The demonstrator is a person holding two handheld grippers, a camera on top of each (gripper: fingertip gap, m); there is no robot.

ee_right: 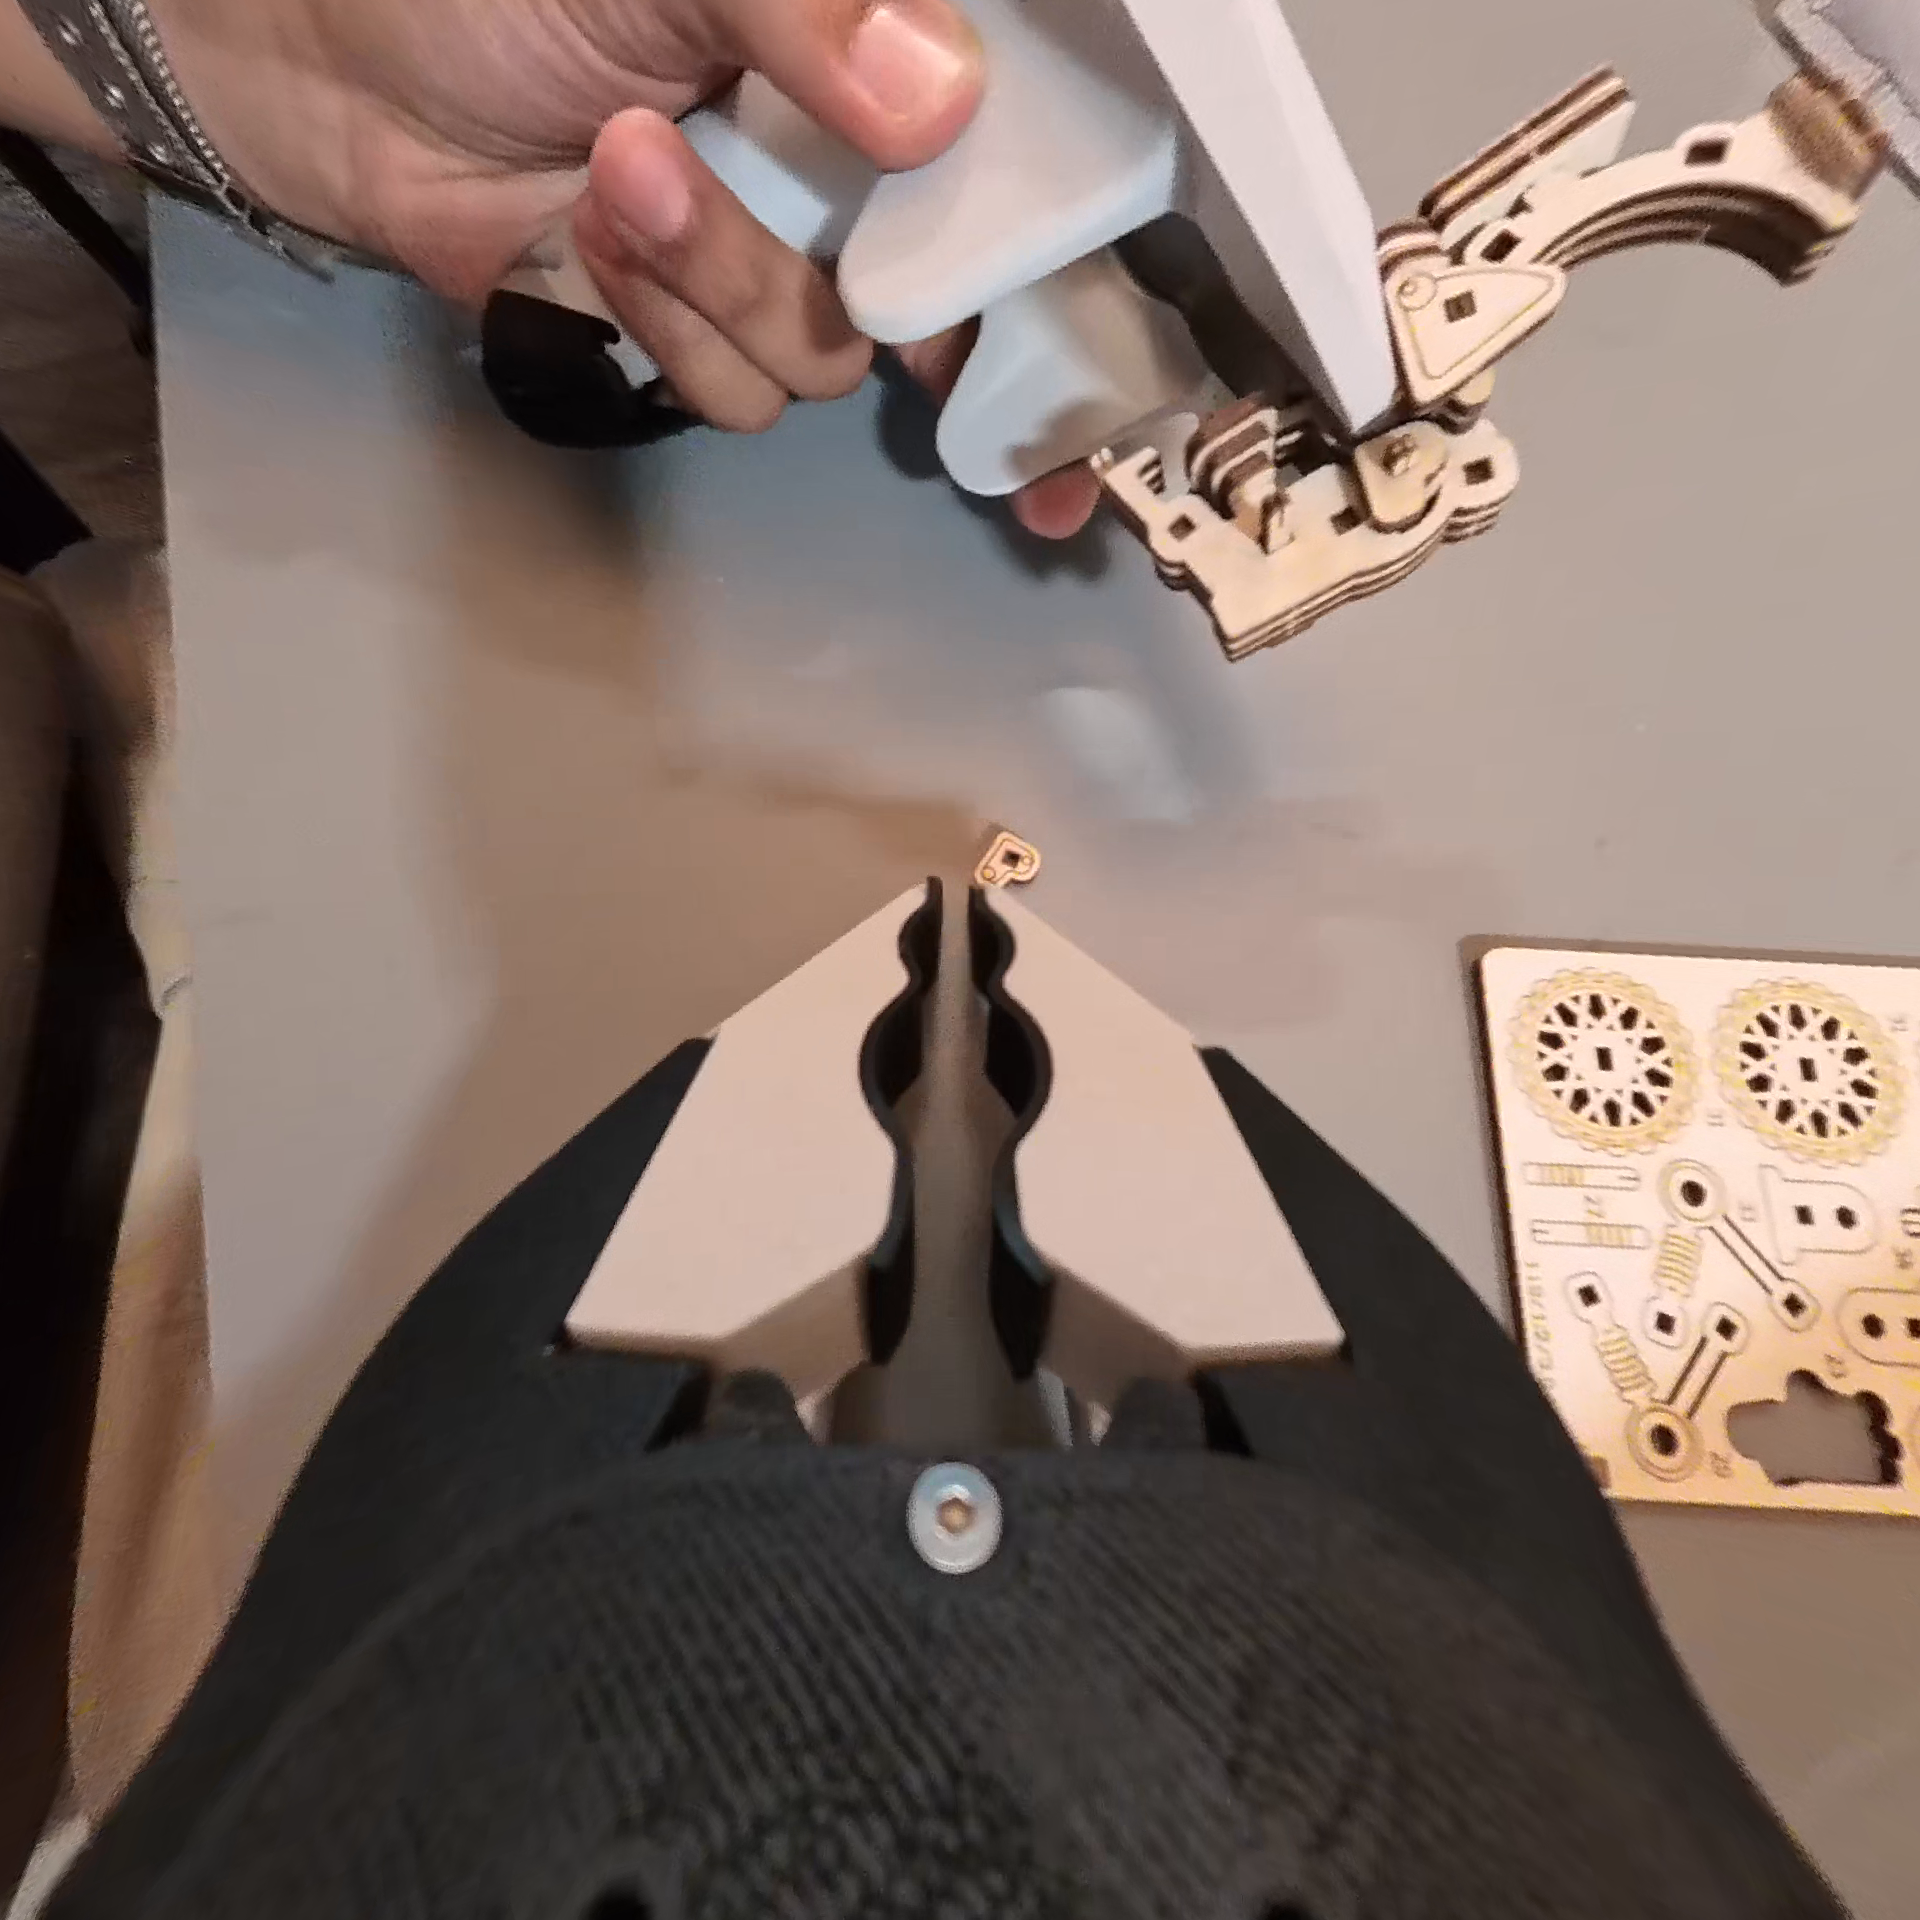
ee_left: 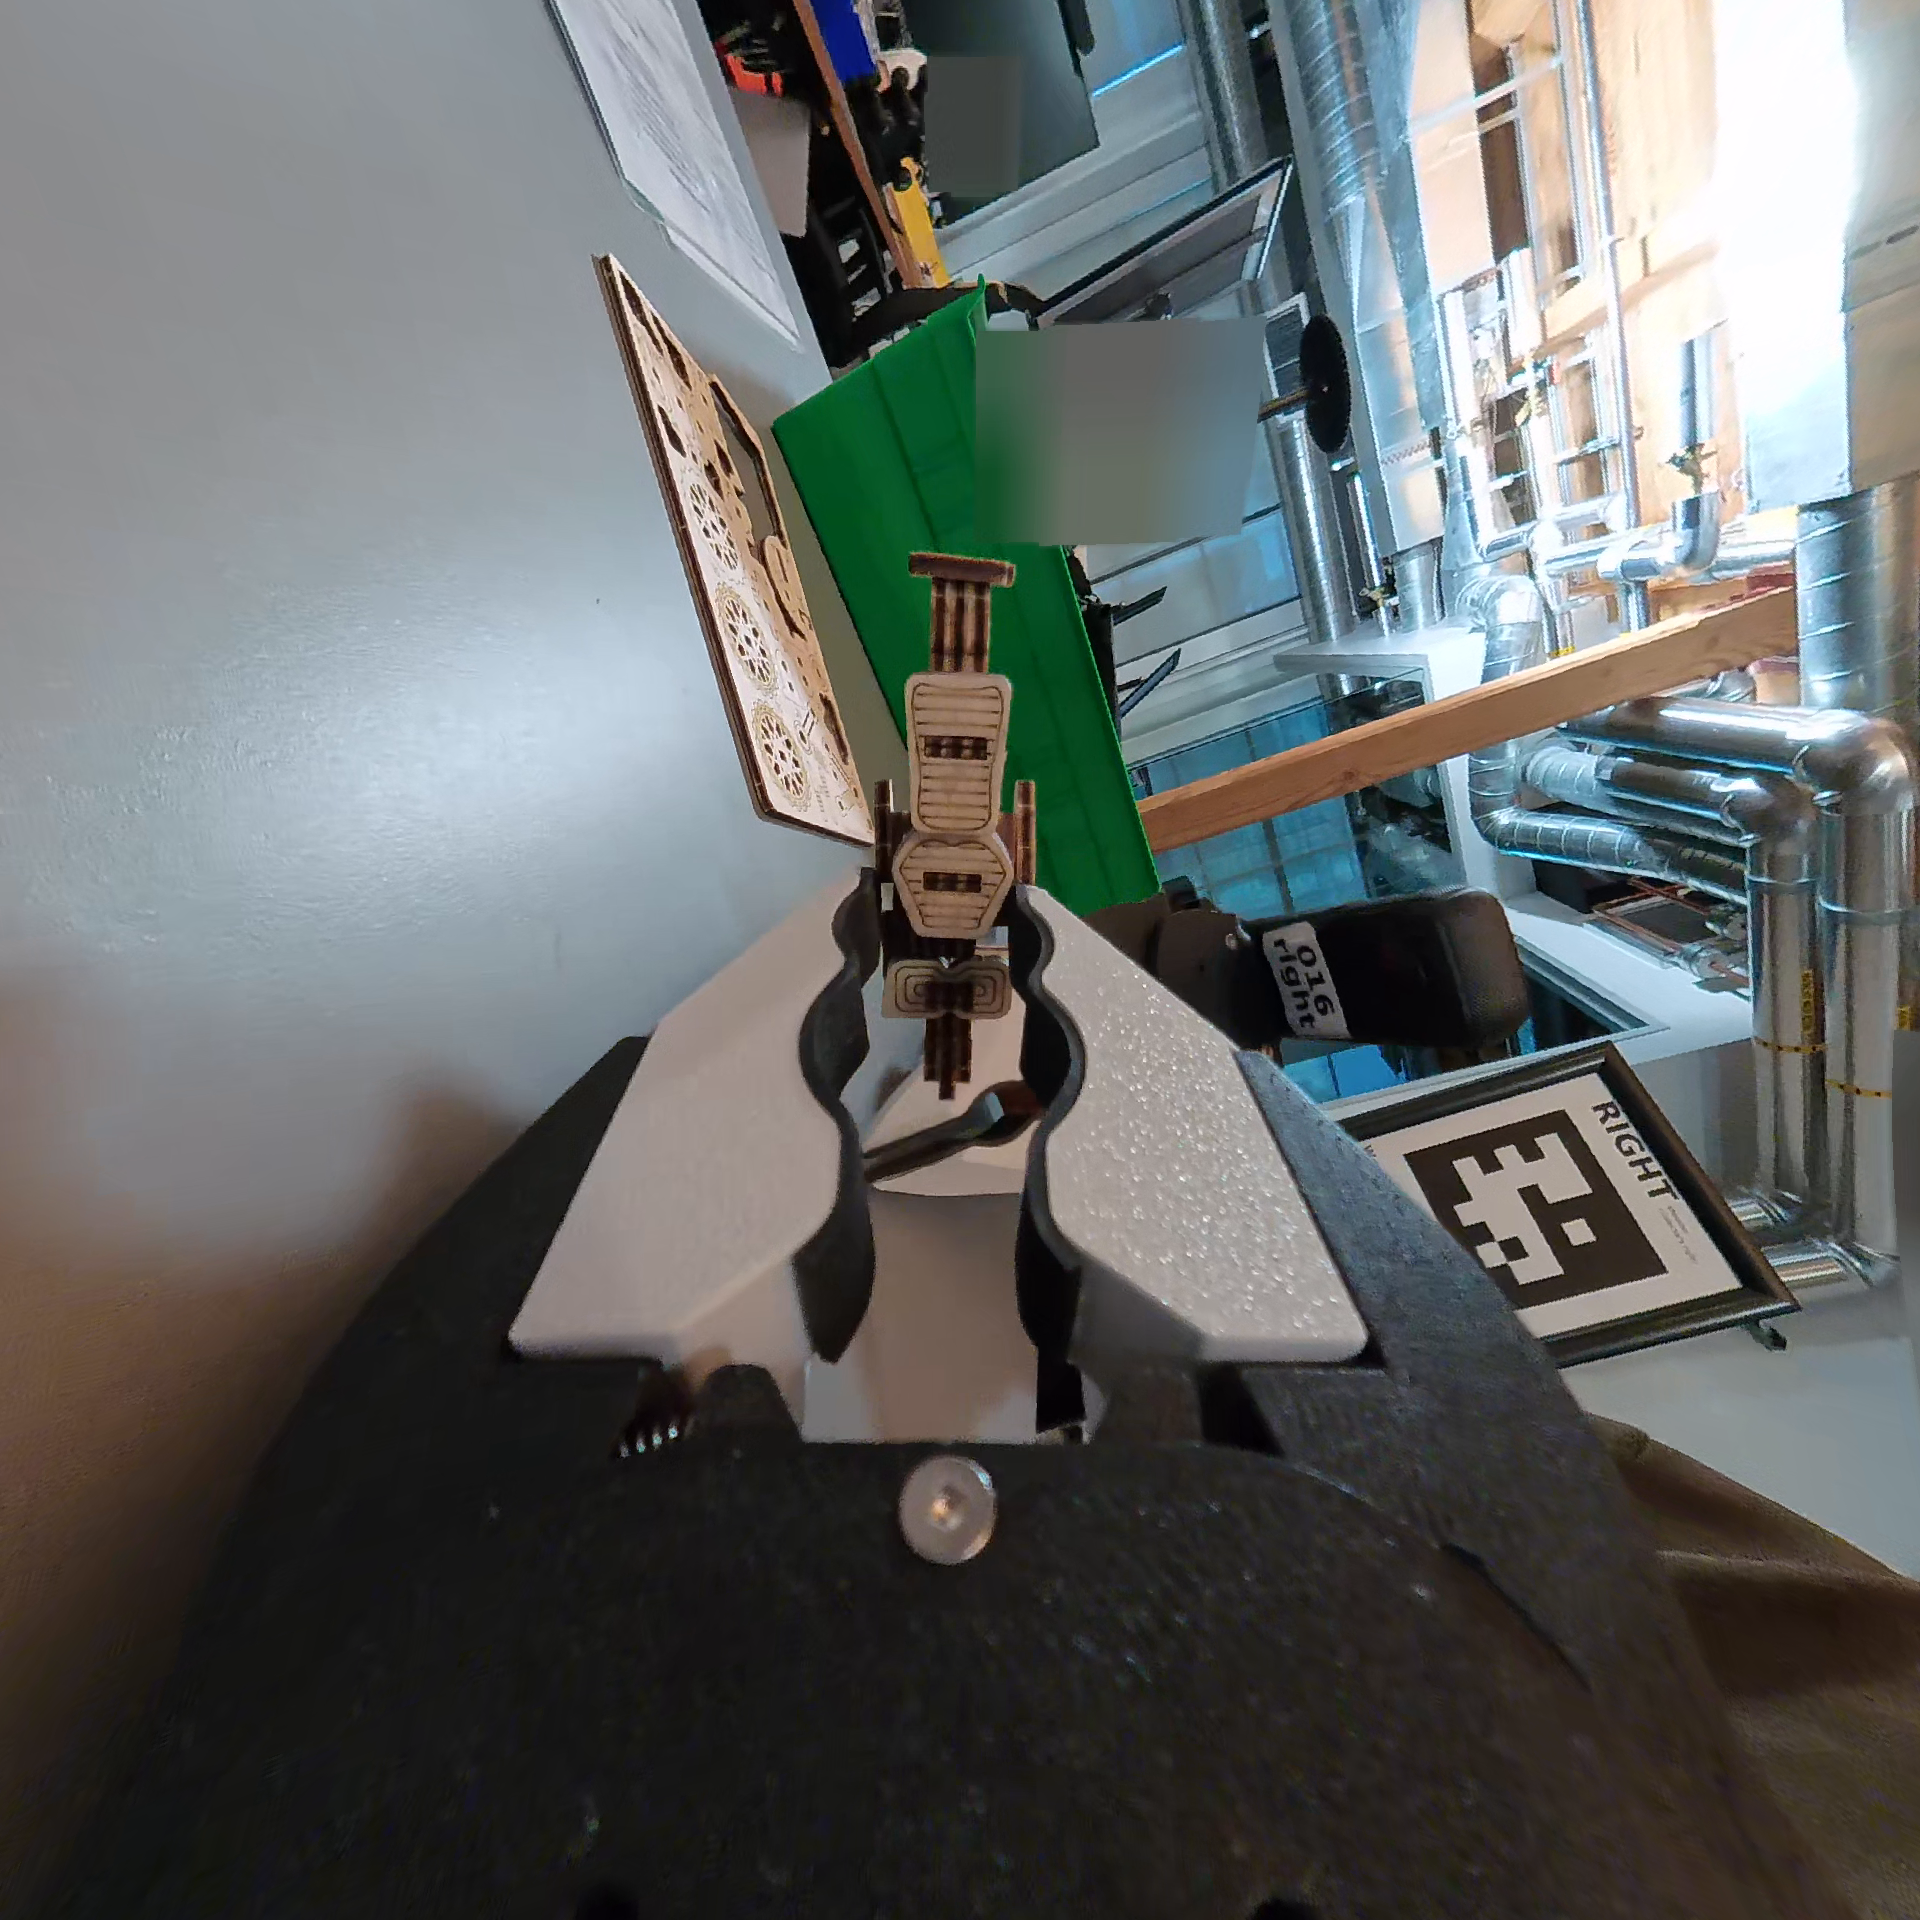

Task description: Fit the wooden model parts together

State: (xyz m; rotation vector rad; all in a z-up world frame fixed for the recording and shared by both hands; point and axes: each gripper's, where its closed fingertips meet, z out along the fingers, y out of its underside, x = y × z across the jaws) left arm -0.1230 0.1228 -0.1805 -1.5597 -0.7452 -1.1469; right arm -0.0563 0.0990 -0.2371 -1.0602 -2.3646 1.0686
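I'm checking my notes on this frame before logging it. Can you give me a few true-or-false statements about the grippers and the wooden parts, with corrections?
1. The left gripper grips the partly built wooden model. True.
2. The right gripper holds the small wooden piece. False: the piece lies on the grey table just beyond its nearly closed, empty fingertips.
3. The wooden parts sheet has spoked wheels still in it. True.
4. The parts sheet is fully intact. False: it has a cut-out hole where a part was removed.
5. The model rests on the table. False: it is held above it.
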